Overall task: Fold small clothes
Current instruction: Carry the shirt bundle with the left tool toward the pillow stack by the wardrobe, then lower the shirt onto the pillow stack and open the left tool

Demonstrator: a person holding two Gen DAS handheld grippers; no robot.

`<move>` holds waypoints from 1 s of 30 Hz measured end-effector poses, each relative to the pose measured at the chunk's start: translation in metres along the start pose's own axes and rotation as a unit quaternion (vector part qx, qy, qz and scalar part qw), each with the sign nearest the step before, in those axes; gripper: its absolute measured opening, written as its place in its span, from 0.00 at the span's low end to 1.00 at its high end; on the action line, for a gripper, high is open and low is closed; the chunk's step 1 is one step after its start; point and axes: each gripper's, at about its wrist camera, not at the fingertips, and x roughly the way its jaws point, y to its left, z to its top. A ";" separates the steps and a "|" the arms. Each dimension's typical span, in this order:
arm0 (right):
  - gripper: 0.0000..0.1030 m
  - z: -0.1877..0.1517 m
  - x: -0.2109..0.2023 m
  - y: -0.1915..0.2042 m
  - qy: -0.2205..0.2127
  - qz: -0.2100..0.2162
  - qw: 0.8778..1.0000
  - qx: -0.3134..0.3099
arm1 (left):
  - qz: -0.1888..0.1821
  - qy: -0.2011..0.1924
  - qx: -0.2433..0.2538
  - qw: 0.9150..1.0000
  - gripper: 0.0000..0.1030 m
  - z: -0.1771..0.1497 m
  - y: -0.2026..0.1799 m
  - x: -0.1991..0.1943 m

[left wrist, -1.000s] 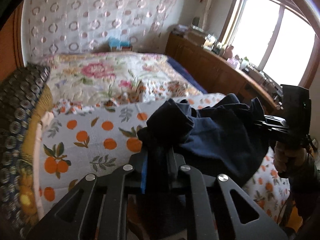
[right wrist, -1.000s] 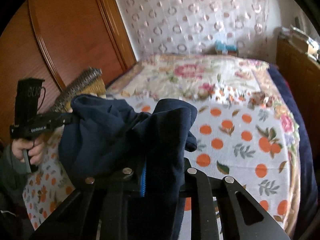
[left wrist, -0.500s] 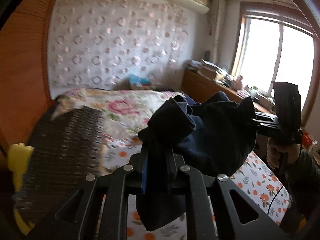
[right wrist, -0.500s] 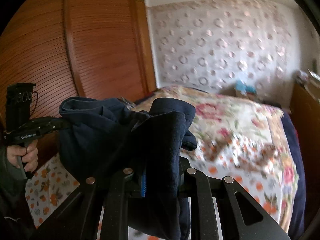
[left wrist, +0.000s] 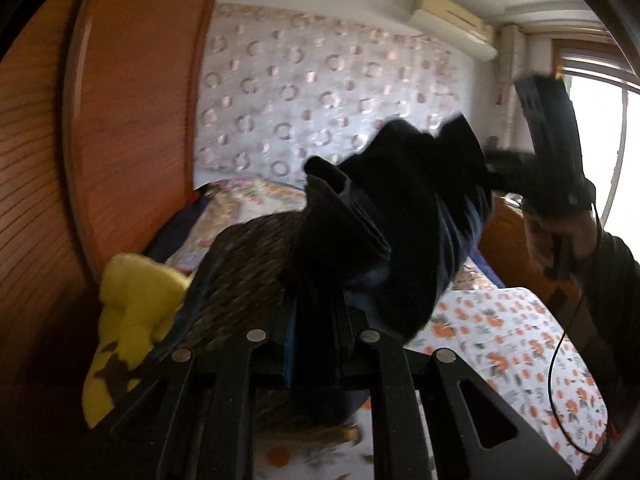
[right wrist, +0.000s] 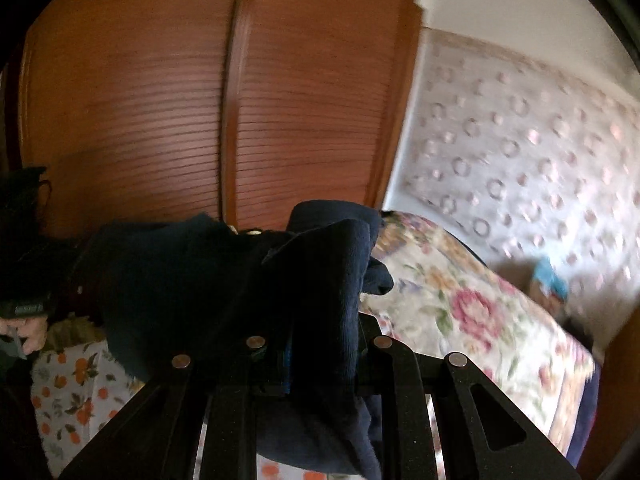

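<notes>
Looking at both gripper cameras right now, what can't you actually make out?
- Left wrist view: the shape of the dark navy cloth garment; it is bunched and shadowed.
- Left wrist view: the left gripper jaw tips, buried in that cloth.
- Right wrist view: the right gripper jaw tips, wrapped by the garment.
- Right wrist view: the small blue object by the wall, motion-blurred.

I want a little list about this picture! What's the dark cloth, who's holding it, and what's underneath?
cloth: navy garment, bunched and lifted in the air
left gripper: shut on one end of the garment
right gripper: shut on the other end
underneath: bed sheet with orange fruit print
also on bed: floral quilt, yellow plush toy, dark woven pillow
behind: wooden wardrobe doors
folding: not yet done
</notes>
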 end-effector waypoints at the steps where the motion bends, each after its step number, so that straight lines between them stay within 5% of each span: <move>1: 0.19 0.006 0.012 0.002 0.003 0.004 1.000 -0.011 | 0.004 0.002 -0.011 1.000 0.14 -0.005 0.008 0.002; 10: 0.21 0.036 0.104 -0.002 0.030 0.027 0.998 -0.038 | 0.036 0.036 -0.040 0.998 0.14 -0.033 0.027 0.012; 16: 0.52 0.030 0.109 -0.009 0.030 -0.021 0.999 0.003 | 0.044 0.030 -0.033 0.998 0.19 -0.037 0.033 0.003; 20: 0.57 0.016 0.088 -0.003 0.012 -0.021 0.999 0.021 | 0.040 0.007 -0.029 0.999 0.44 -0.031 0.031 -0.010; 22: 0.57 0.010 0.093 0.001 0.020 0.000 0.999 0.037 | 0.038 0.000 -0.021 0.999 0.46 -0.027 0.027 -0.014; 24: 0.57 0.002 0.092 0.005 0.026 0.003 0.998 0.049 | 0.042 -0.004 -0.011 0.999 0.66 -0.024 0.023 -0.018; 26: 0.57 -0.005 0.089 0.004 0.028 0.004 0.998 0.060 | 0.046 -0.013 -0.001 0.999 0.76 -0.023 0.018 -0.022; 30: 0.57 -0.022 0.067 0.003 0.026 0.003 0.995 0.094 | 0.050 -0.018 0.016 0.998 0.82 -0.019 0.007 -0.030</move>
